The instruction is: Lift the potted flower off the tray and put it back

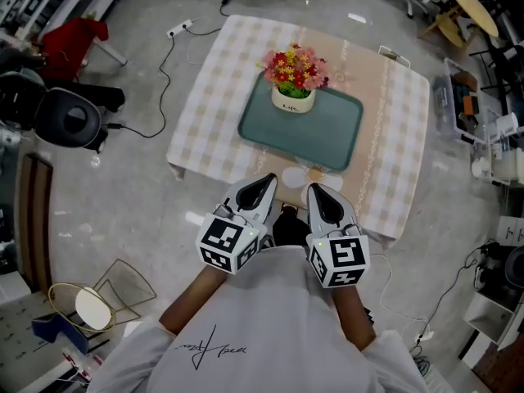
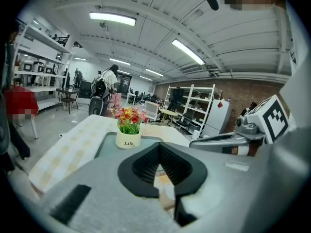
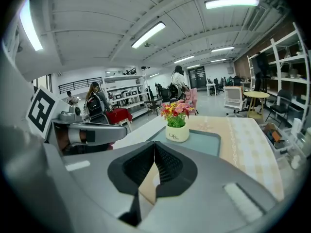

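Observation:
A white pot of red, pink and yellow flowers (image 1: 294,80) stands upright at the far left corner of a teal tray (image 1: 327,133) on the low table. The same potted flower (image 2: 129,130) (image 3: 176,123) shows ahead in both gripper views, on the tray (image 2: 104,142) (image 3: 206,142). My left gripper (image 1: 266,182) and right gripper (image 1: 315,191) hover side by side at the table's near edge, short of the tray. Both are shut with nothing between the jaws. The left gripper (image 2: 158,154) and right gripper (image 3: 154,149) point toward the pot.
The table (image 1: 205,88) has a checked cloth with a beige runner. Cables and a power strip (image 1: 178,29) lie on the floor to the left. A black chair (image 1: 65,117) stands left, clutter and shelving (image 1: 483,129) right. People stand far off in the room.

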{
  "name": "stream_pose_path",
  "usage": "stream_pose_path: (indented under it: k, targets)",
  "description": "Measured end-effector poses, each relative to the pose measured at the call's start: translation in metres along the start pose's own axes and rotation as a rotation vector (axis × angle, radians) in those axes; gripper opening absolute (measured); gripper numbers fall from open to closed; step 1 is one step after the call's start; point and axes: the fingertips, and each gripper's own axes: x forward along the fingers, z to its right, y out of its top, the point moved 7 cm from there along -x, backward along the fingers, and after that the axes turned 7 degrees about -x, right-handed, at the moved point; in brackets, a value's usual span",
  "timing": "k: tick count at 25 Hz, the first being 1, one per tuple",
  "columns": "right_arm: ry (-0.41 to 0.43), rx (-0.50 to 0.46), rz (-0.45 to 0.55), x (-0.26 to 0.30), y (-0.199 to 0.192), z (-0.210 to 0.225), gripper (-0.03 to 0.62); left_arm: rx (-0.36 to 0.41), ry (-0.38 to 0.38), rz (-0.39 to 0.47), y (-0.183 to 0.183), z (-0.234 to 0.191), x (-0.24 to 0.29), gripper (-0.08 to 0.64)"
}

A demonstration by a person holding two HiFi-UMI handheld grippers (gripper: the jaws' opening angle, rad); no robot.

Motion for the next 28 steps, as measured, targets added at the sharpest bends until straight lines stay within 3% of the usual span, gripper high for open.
stream_pose_path:
  k: [15,28]
  targets:
    - [0.052,-0.019,0.055,0.023,0.008,0.048,0.012,0.039,0.078,0.043,0.021,-0.005,0.047,-0.002]
    - [0.046,-0.02,0.025,0.065,0.013,0.065,0.026,0.03,0.076,0.011,0.02,-0.028,0.07,-0.002]
